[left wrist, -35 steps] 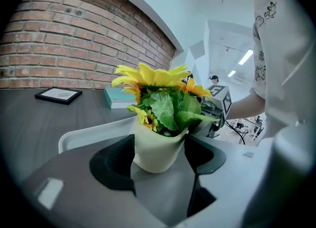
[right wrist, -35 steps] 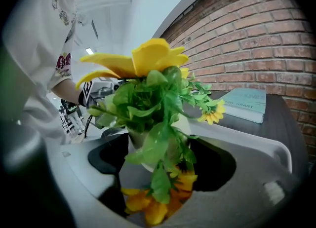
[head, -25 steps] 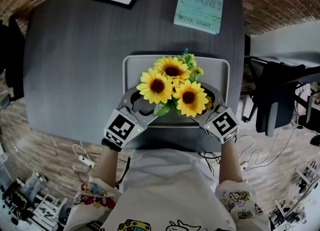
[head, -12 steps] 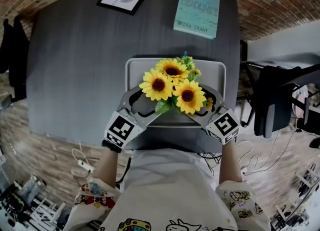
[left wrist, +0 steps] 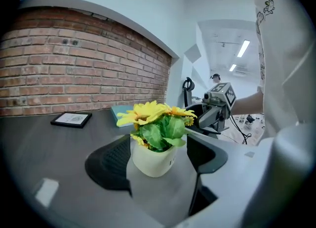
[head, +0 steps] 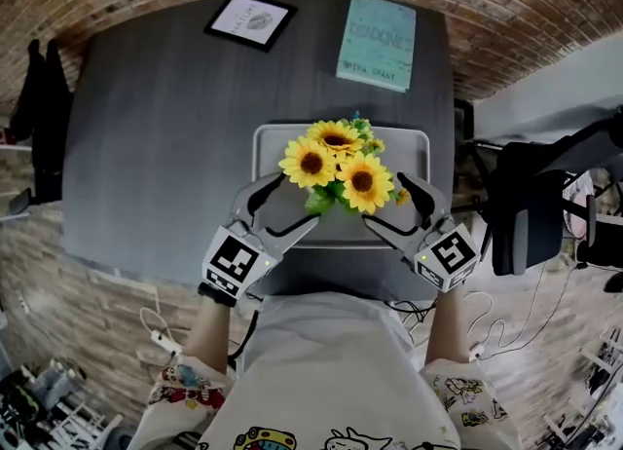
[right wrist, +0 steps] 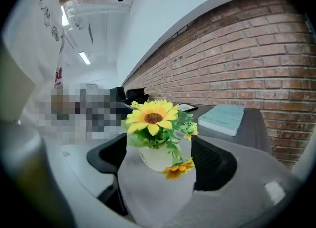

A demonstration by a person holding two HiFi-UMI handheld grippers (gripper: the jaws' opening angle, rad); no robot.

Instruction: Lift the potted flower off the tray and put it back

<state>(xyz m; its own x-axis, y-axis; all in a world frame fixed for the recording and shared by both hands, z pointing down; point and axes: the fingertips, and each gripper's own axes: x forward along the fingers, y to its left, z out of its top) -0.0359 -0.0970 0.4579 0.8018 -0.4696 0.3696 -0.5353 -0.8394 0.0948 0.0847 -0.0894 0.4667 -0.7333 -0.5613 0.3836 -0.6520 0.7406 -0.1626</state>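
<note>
1. Release is the change here. The left gripper and right gripper have both just been spreading their jaws. Compared with a second ago, they have drawn back toward the person and no longer hug the pot.
2. Both pairs of jaws now stand wide apart, with the pads pressing on nothing. The yellow artificial sunflowers in a small cream pot sit just ahead of the two grippers and between them, framed by each one's jaws but clear of them.
3. The pot stands upright on the light grey rectangular tray, so the put-back looks done. Only the withdrawal seems left.
4. Beyond the grippers, the dark grey tabletop carries a teal book and a black-framed picture. A red brick wall runs behind it, and a black office chair stands out past the right gripper.
</note>
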